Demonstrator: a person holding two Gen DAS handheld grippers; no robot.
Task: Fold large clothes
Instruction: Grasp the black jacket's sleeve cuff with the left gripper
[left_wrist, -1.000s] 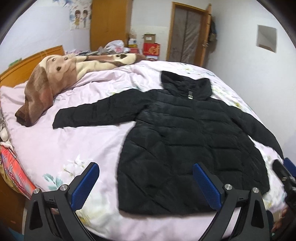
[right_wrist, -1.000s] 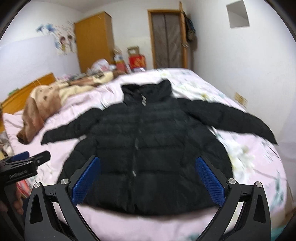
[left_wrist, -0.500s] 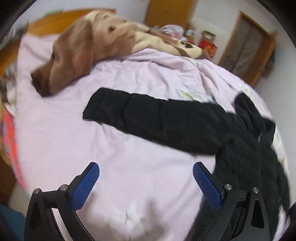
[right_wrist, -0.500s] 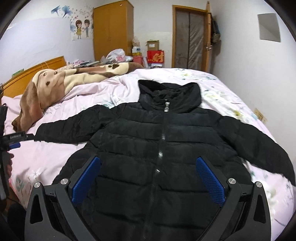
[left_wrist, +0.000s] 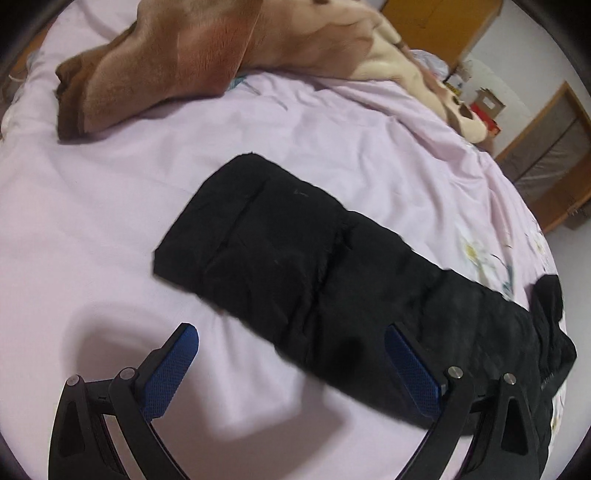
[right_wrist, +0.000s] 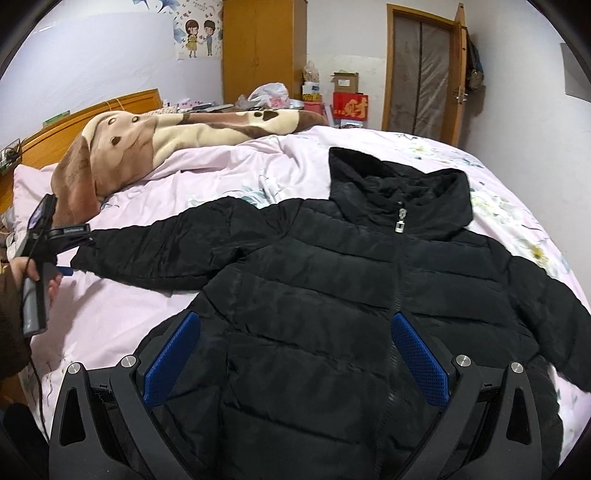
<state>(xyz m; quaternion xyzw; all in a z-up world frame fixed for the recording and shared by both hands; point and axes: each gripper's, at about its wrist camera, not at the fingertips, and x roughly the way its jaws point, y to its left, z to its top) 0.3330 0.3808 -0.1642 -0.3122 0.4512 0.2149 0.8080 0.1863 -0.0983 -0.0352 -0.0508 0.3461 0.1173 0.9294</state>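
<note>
A black puffer jacket with a hood lies flat, front up and zipped, on the pink bed sheet. Its left sleeve stretches out across the sheet in the left wrist view. My left gripper is open and empty, low over the sheet just short of the sleeve's cuff; it also shows at the cuff in the right wrist view. My right gripper is open and empty above the jacket's lower front.
A brown and cream dog-print blanket lies bunched along the head of the bed, also in the left wrist view. A wooden headboard, wardrobe, boxes and a door stand beyond.
My left gripper has swung left and dropped down close to the cuff of the left sleeve. My right gripper has moved in a little over the jacket's body.
</note>
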